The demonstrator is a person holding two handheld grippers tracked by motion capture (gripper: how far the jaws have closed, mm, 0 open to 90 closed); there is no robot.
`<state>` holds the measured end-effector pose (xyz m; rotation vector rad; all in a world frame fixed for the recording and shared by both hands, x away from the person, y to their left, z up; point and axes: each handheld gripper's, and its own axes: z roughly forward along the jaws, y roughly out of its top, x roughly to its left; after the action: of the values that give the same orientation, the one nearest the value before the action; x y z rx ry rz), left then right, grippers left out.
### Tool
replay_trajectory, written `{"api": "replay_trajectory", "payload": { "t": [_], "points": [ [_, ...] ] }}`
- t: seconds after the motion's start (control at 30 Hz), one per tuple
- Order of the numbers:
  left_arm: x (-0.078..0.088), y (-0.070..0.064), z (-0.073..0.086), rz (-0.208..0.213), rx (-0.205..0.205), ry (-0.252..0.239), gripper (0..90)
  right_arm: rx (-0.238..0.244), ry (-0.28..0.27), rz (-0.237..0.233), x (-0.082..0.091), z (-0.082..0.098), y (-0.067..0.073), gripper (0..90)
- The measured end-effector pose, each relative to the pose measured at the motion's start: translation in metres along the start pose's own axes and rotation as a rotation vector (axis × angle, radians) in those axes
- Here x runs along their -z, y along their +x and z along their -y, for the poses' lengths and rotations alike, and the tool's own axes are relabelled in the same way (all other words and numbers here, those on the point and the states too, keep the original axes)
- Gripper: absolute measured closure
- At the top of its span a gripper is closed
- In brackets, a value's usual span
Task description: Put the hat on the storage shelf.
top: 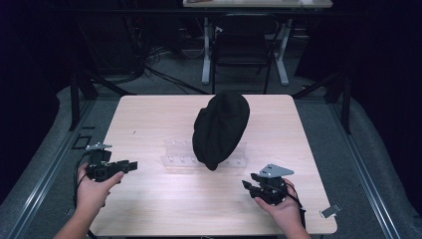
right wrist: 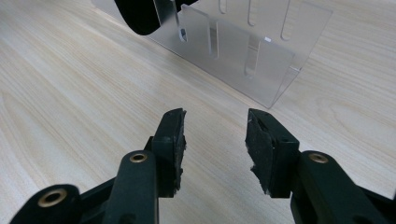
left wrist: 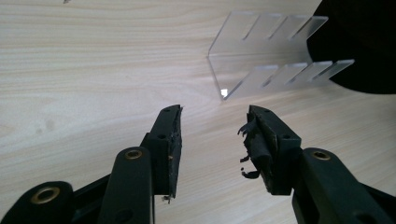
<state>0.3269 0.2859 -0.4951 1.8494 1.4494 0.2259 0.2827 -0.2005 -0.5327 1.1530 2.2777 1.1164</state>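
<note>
We are holding both grippers low over the near part of the light wooden table (top: 149,114), and nothing is in hand yet, so by our reading the handling of the black cap (top: 220,128) is not yet begun. The left gripper (top: 130,165) is pointing across toward the middle, its jaws standing moderately apart with bare tabletop between them; the right gripper (top: 247,186) is doing the same from the other side, jaws parted about as far and gripping nothing (the pads on both are looking frayed). The cap is sitting at the middle of the table, draped over a clear acrylic slotted rack (top: 174,153) and covering its central part, so the rack's ends are sticking out on either side. It is looking soft, matte and rounded, slightly slumped toward us, with no visible seam or brim we can make out. What is remaining, we judge, is the whole reach and grasp.
</note>
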Motion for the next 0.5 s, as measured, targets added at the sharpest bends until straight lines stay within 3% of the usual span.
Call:
{"api": "replay_trajectory", "payload": {
  "t": [0.23, 0.5],
  "points": [
    [-0.001, 0.002, 0.019, -0.053, -0.031, -0.070, 53.0, -0.009, -0.011, -0.003, -0.001, 0.003, 0.000, 57.0],
    [-0.005, 0.004, 0.041, -0.101, -0.035, -0.145, 49.5, 0.003, -0.001, 0.009, -0.002, 0.006, 0.000, 57.0]
  ]
}}
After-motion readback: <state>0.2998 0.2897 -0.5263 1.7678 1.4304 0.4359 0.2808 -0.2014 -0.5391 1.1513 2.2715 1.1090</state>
